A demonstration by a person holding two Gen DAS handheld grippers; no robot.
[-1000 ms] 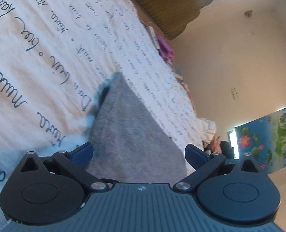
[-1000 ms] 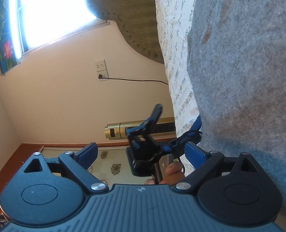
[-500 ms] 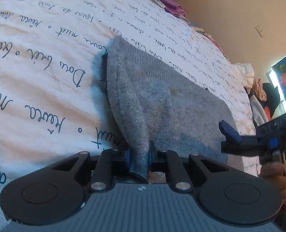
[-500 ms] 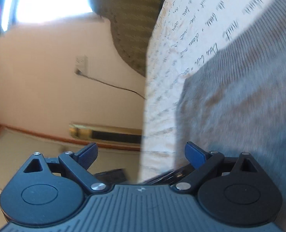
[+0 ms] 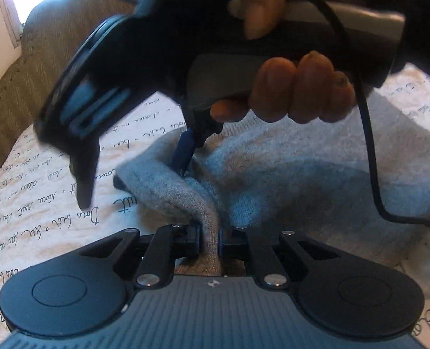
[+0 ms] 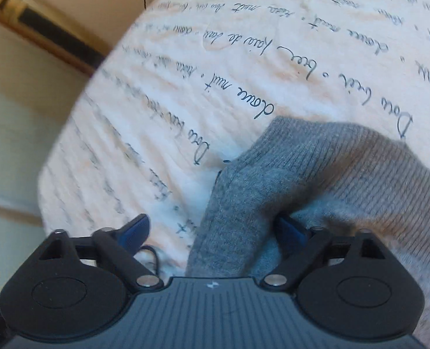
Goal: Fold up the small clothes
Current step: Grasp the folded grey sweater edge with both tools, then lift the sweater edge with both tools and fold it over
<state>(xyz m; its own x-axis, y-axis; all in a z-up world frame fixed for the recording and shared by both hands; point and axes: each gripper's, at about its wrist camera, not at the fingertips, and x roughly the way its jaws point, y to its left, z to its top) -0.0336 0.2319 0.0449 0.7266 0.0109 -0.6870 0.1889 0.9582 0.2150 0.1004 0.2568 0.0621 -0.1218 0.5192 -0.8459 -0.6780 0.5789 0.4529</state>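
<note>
A small grey knit garment (image 5: pixel 302 180) lies on a white bedspread with dark handwriting (image 5: pixel 40 224), with one edge pulled up off it; the left gripper (image 5: pixel 209 241) has its two fingers pressed together on a bunched fold of that edge; the right gripper (image 6: pixel 212 232) has its blue-tipped fingers spread wide, with a thick fold of the same knit lying between them, not yet pinched; in the left wrist view, a hand (image 5: pixel 296 93) holds the right gripper's handle just above the cloth, and a black cable (image 5: pixel 369 151) hangs down across it; the knit looks soft, light and floppy, so it will likely sag and stretch when lifted and will not break; it probably grips well, not slippery; the best places to hold look like the ribbed edge and the corners, one in each gripper, so the cloth stays flat when it is folded over.
</note>
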